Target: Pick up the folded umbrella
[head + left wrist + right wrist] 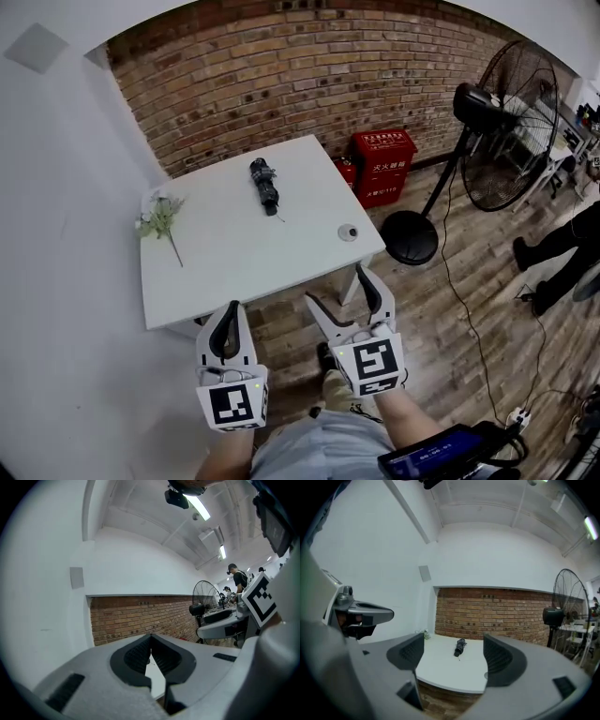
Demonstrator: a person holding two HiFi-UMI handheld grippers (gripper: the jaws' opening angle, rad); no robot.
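Nearest the person, both tools hung above the wood floor (450, 281), short of the surface's near edge. The left tool (232, 307) had its jaws pressed together with nothing between them. The right tool (335, 283) had its jaws spread wide and empty; in its own view the umbrella (460, 647) showed far off in the gap between them. Ahead stood the white surface (244, 258). A small round object (348, 232) lay near its right edge, and a flower sprig (161, 220) lay by its left edge. The umbrella, black and folded, lay farther in toward the far side, well apart from both tools. Beyond the surface's far right corner a red box (382, 164) sat against the brick wall (309, 75). A black fan (511, 122) stood on the floor to the right.
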